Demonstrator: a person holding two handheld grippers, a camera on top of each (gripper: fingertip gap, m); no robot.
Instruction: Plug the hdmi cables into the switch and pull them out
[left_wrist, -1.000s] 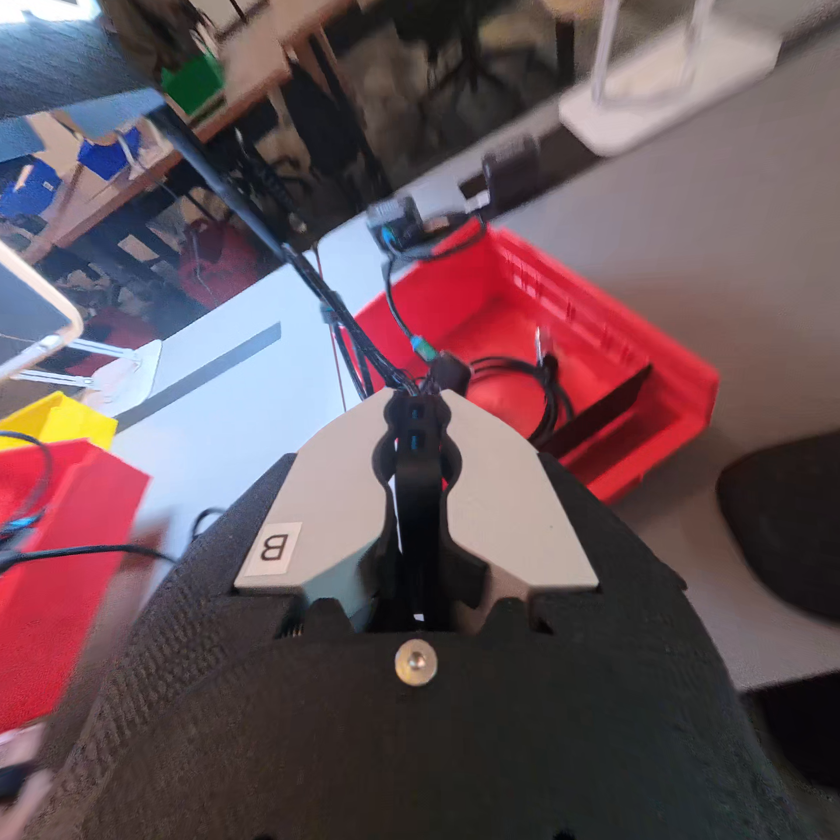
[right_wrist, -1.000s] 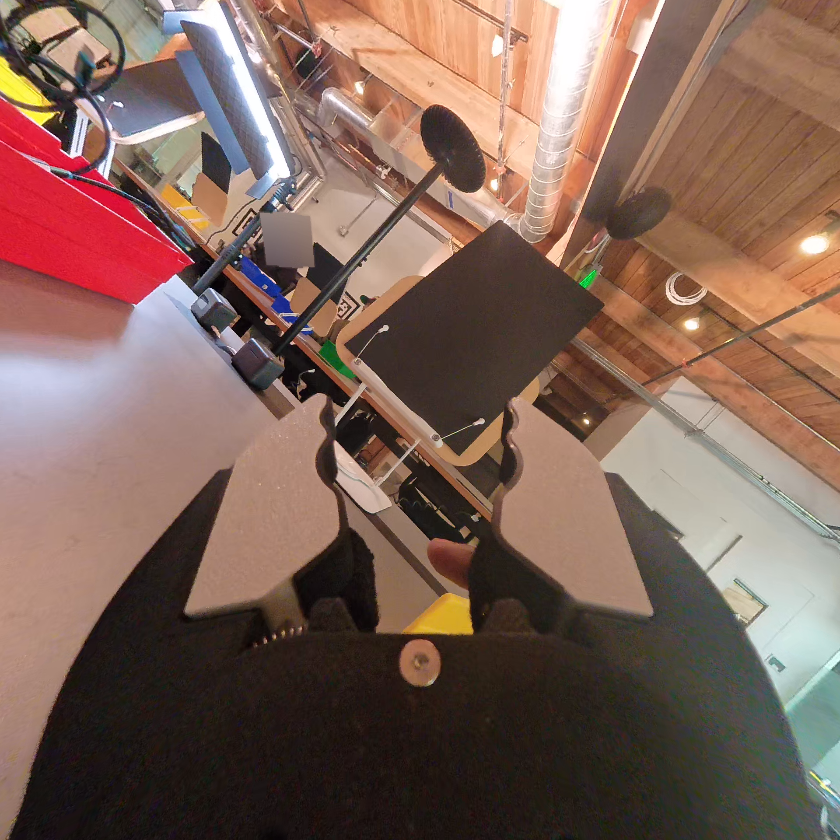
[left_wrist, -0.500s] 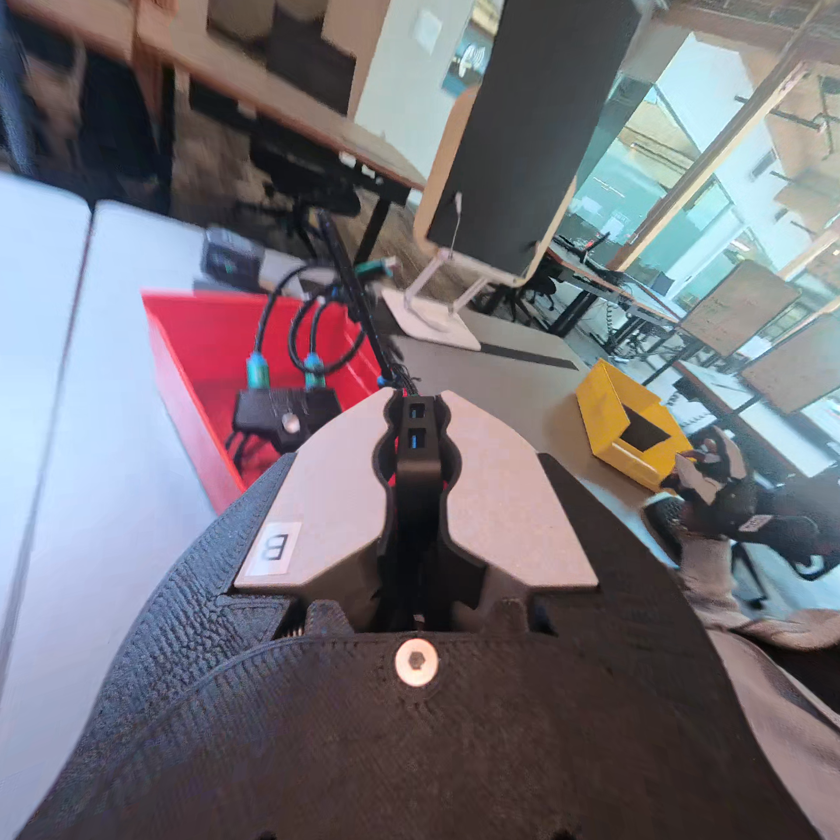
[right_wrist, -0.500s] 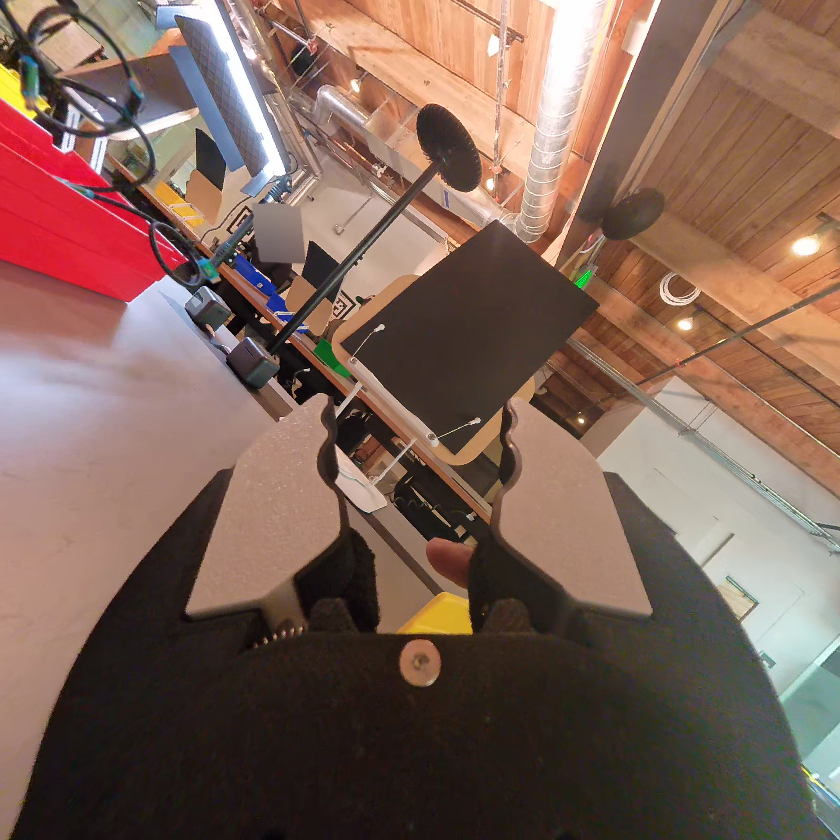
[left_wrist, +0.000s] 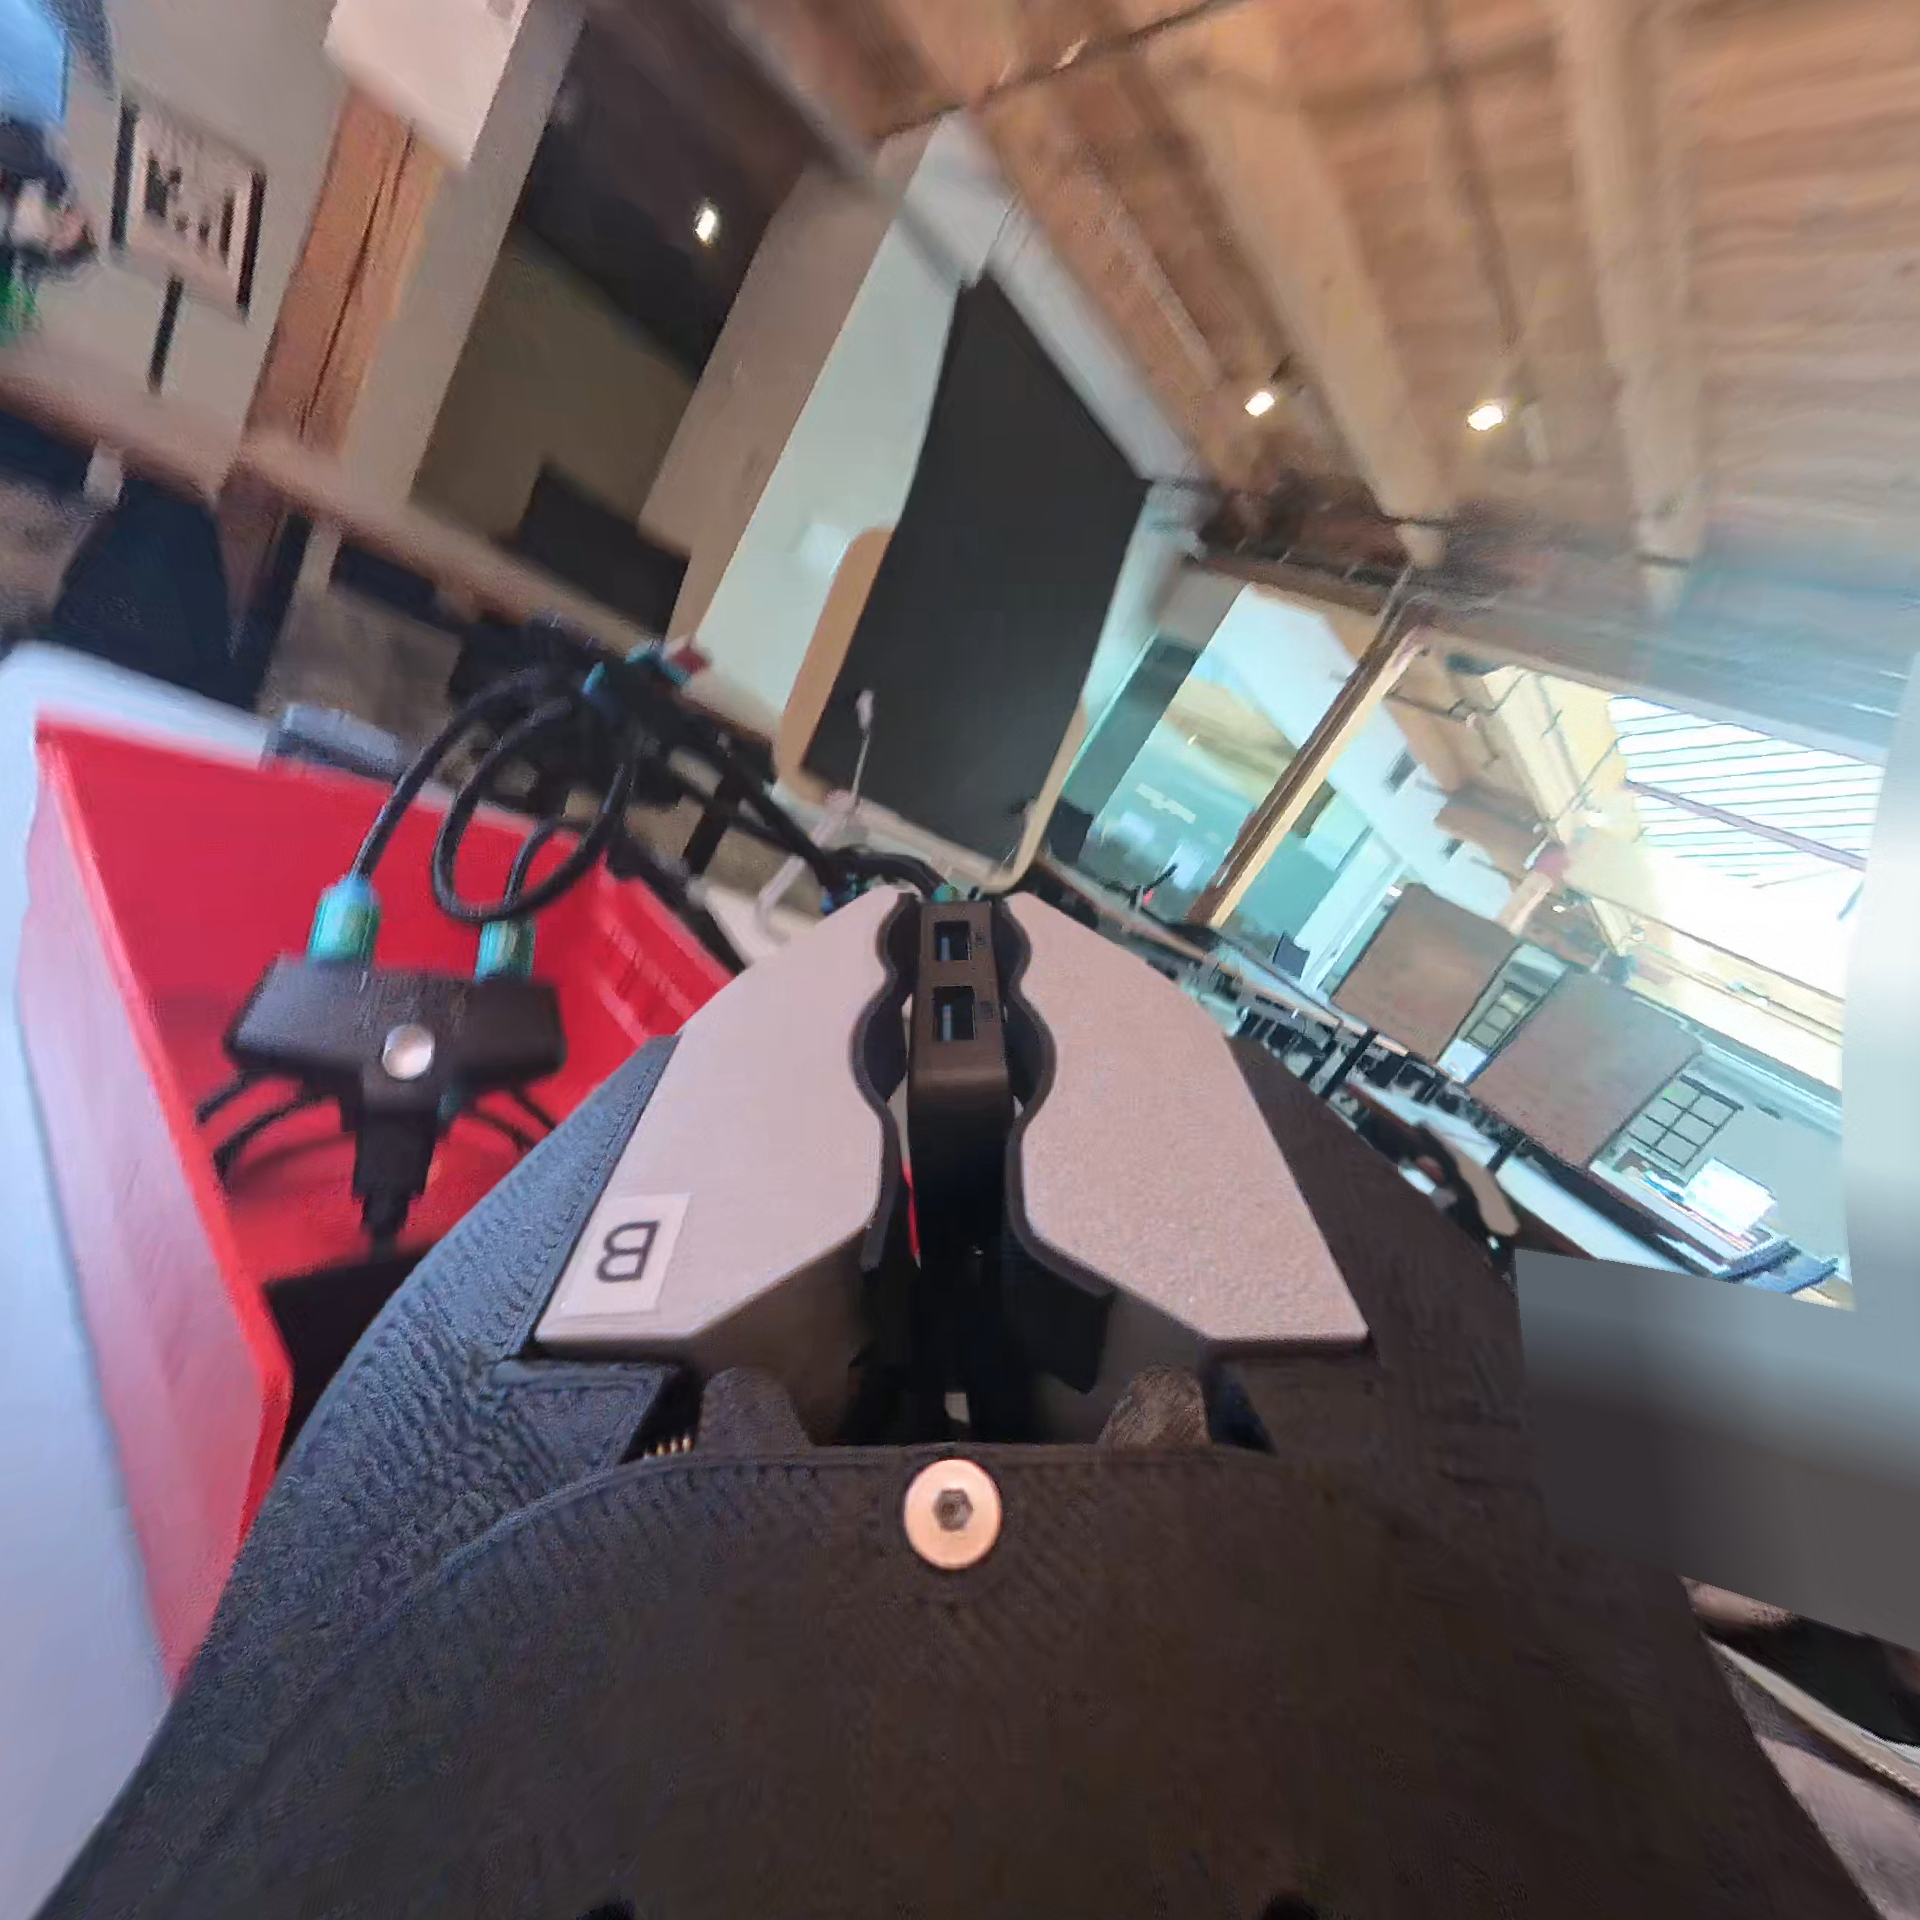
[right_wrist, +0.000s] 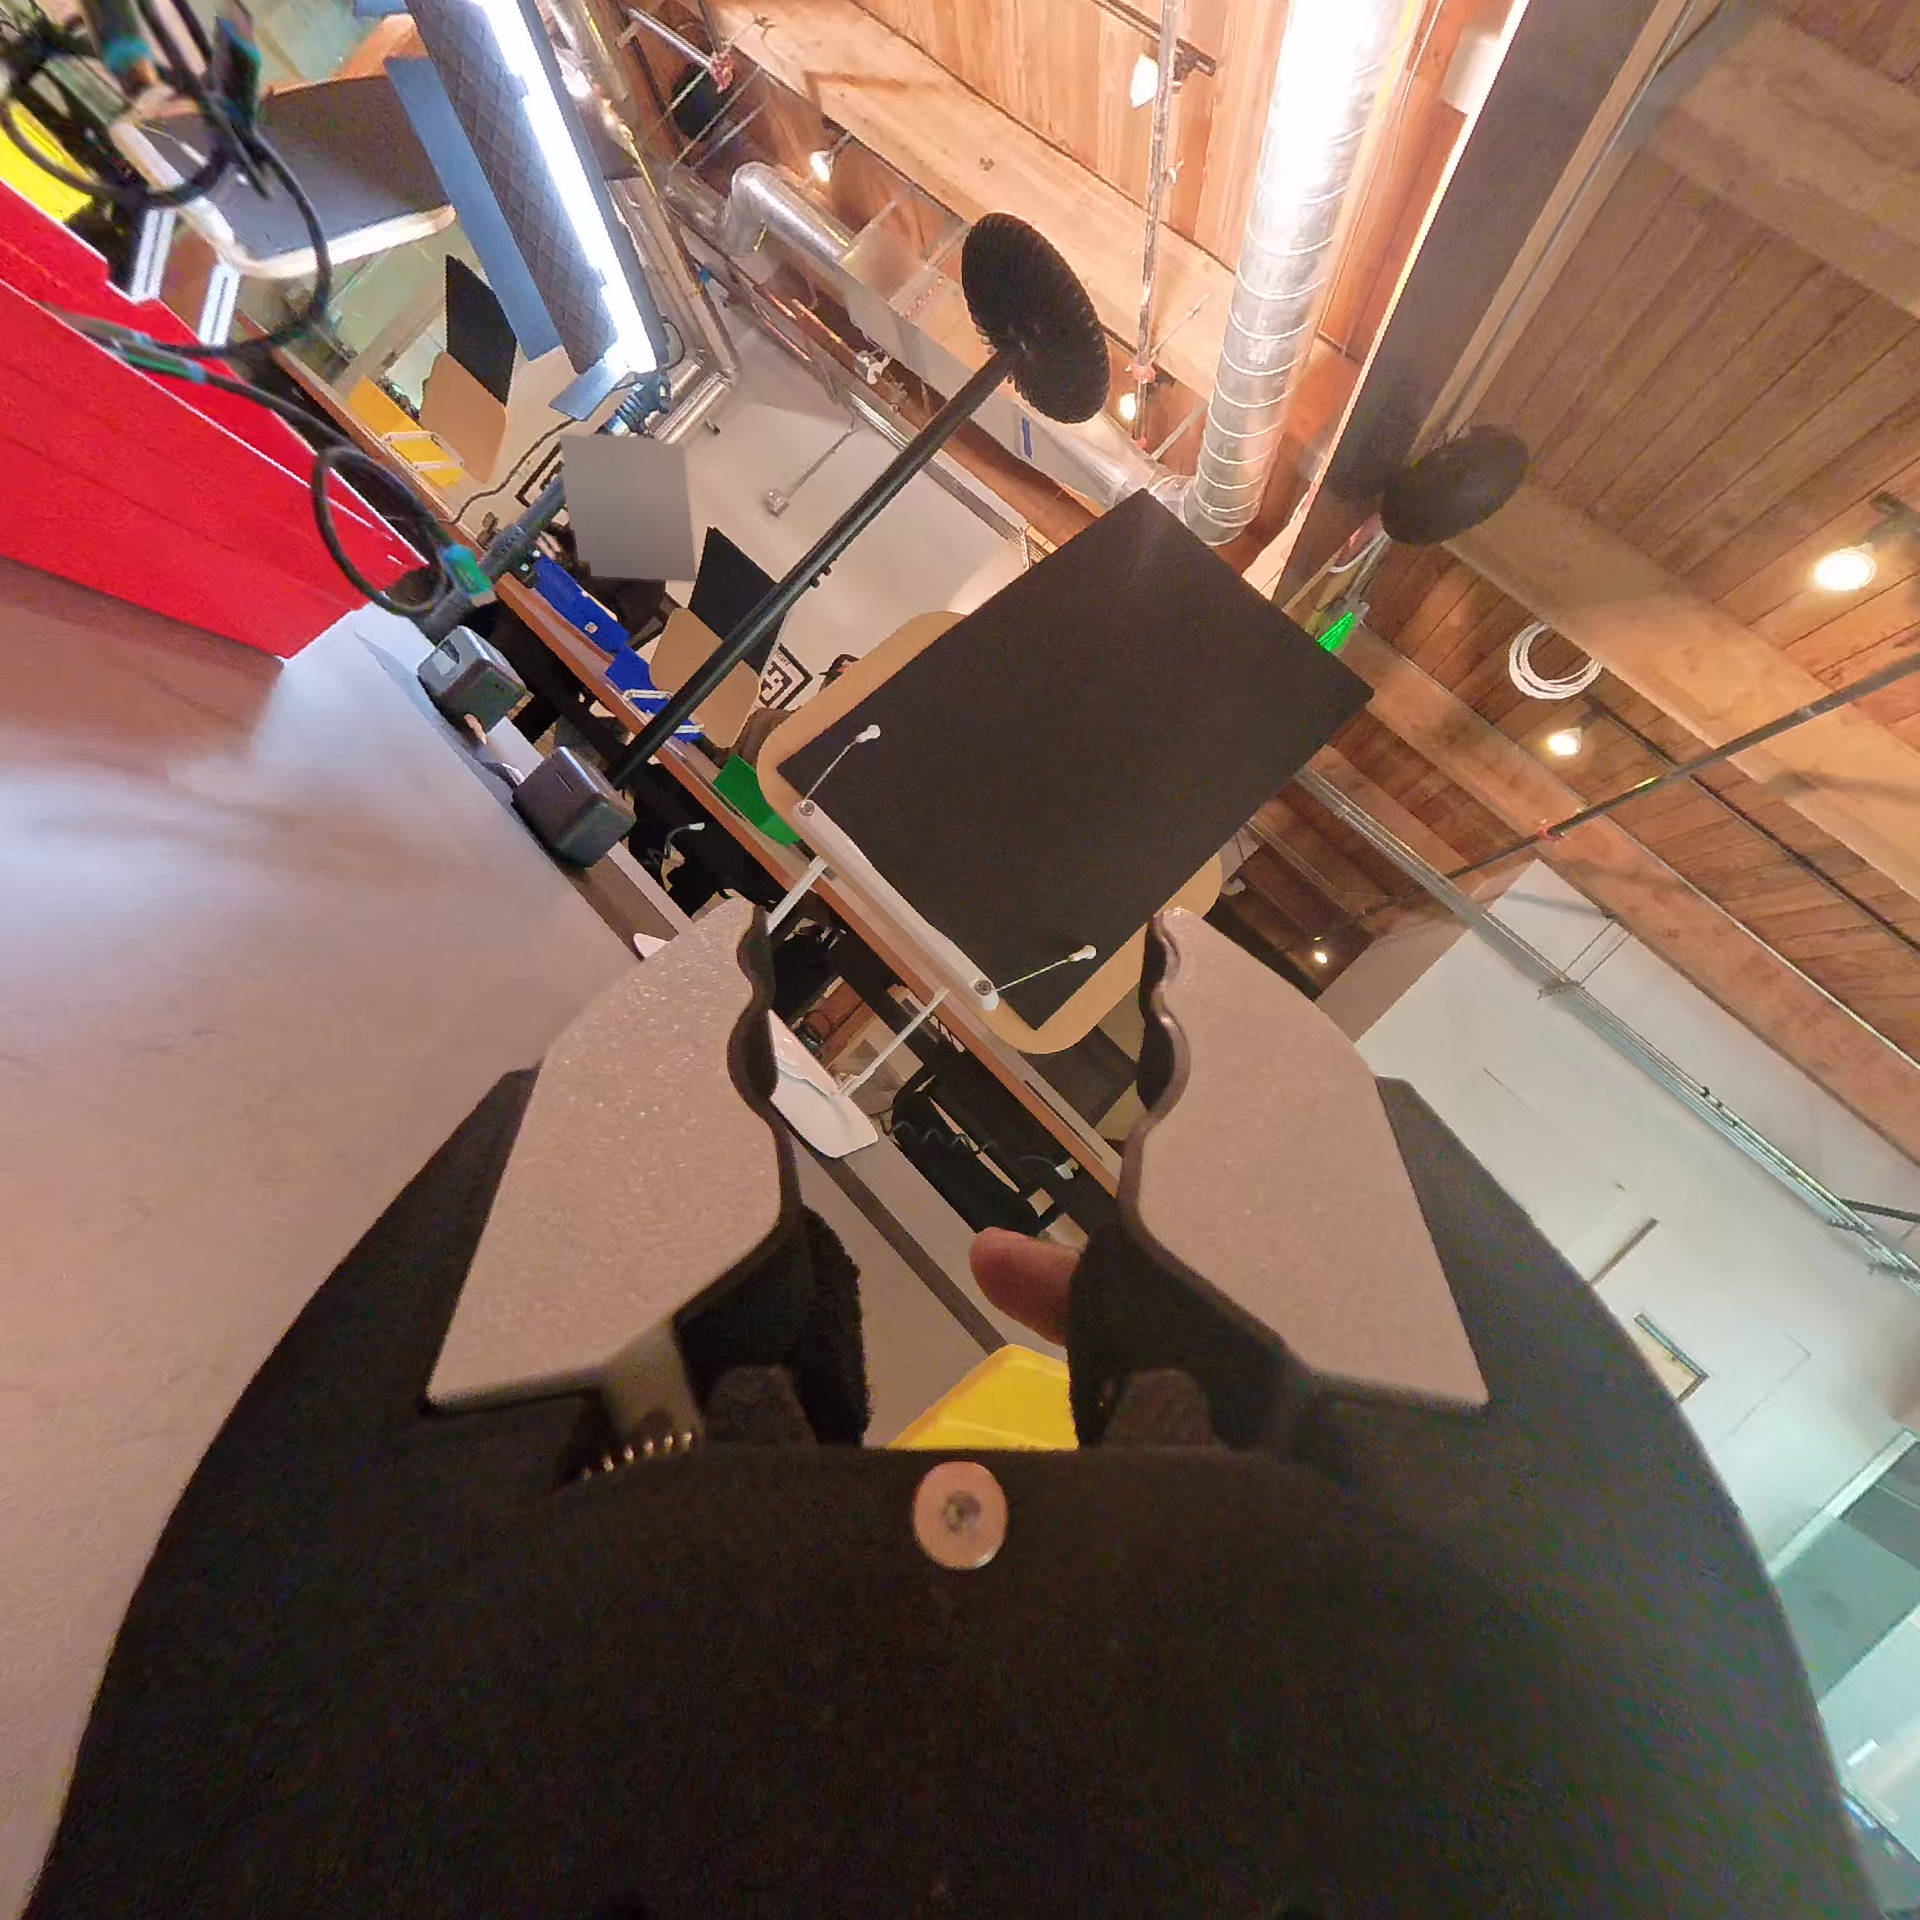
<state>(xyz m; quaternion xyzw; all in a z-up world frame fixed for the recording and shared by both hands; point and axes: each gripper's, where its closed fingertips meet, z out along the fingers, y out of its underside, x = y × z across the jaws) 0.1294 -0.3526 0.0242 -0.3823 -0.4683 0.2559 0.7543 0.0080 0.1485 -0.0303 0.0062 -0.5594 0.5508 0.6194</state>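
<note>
My left gripper (left_wrist: 951, 920) is shut on a black HDMI switch (left_wrist: 956, 1039) held edge-on, with two empty ports facing forward. A second black switch (left_wrist: 395, 1029) with a silver button is over the red bin (left_wrist: 135, 1143). Two black cables with teal plugs (left_wrist: 348, 914) go into its top edge. My right gripper (right_wrist: 951, 997) is open and empty, tilted up above the grey table (right_wrist: 208, 987). In the right wrist view a black cable with a teal plug (right_wrist: 457, 574) hangs by the red bin (right_wrist: 125, 488).
A black board on a white stand (right_wrist: 1049, 790) and a black pole on a grey base (right_wrist: 571, 805) stand at the table's far edge. A yellow bin (right_wrist: 987, 1403) lies below my right gripper, beside a person's finger (right_wrist: 1023, 1273).
The left gripper, still shut on the switch, has tilted upward, so the bin and second switch sit lower left. A cable loop with a teal plug has come into the right wrist view.
</note>
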